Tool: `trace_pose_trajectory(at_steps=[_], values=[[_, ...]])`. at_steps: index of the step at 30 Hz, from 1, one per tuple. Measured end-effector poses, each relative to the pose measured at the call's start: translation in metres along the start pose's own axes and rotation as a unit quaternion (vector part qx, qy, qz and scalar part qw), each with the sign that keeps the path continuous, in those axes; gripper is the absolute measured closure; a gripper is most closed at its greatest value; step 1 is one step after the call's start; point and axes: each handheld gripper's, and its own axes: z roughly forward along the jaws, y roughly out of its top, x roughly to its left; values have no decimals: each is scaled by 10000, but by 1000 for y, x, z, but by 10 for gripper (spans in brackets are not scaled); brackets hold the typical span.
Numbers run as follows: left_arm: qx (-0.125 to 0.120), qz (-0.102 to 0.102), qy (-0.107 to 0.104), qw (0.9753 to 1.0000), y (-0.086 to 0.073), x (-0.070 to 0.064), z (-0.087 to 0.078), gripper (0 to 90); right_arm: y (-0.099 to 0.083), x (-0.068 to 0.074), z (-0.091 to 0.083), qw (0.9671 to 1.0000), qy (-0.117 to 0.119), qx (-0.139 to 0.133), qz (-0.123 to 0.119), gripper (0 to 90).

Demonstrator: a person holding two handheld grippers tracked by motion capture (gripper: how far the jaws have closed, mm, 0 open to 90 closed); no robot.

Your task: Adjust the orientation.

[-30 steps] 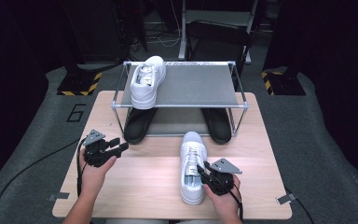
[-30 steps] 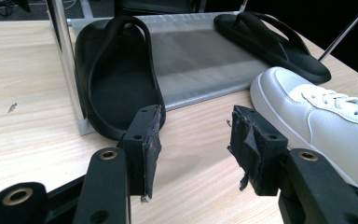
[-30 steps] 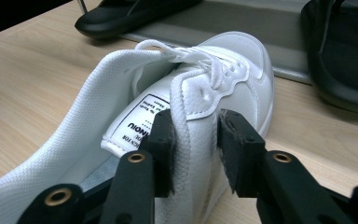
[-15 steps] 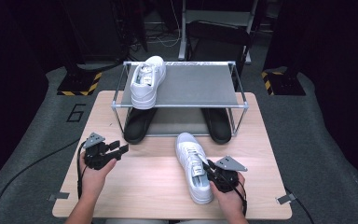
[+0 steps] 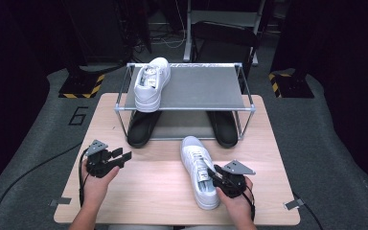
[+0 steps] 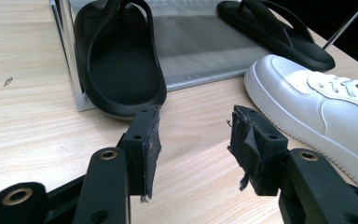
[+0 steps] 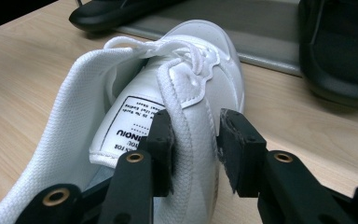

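A white sneaker [image 5: 196, 163] lies on the wooden table [image 5: 153, 191], toe toward the rack and angled a little left. My right gripper [image 5: 218, 178] is shut on its right collar wall. In the right gripper view one jaw sits inside the sneaker [image 7: 200, 60] beside the tongue label and the other presses outside, around the right gripper [image 7: 193, 144]. A matching white sneaker [image 5: 149, 86] rests on the left of the rack's top shelf [image 5: 201, 88]. My left gripper [image 5: 120, 157] hovers open at the table's left, nothing between its jaws [image 6: 193, 140]; the sneaker's toe [image 6: 326, 107] lies to its right.
Two black slippers [image 5: 141, 129] [image 5: 223, 127] sit under the metal rack. The left one [image 6: 121, 70] is just ahead of my left gripper beside a rack post [image 6: 70, 51]. Grey floor with yellow-black tape surrounds the table.
The held sneaker has swung: its heel moved right and toward the near edge, its toe a little left. The left gripper has drifted slightly nearer the person.
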Motion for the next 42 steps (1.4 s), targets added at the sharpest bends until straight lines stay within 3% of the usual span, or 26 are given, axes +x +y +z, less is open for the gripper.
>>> trace_pose_trajectory(at_steps=[8,18,29,42], values=[[22,38,-36,10000,-2,-3,2,518,-2,-4,2,9999,87,31,92,660],[66,-36,-65,10000,-12,-2,5,517,-1,0,-1,9996,-8,-59,286,767],[17,-125,-33,9999,-30,-1,7,518,5,-3,-2,9994,-21,46,328,815],[70,-37,12,10000,-48,0,14,517,8,-4,-7,9991,47,25,429,826]])
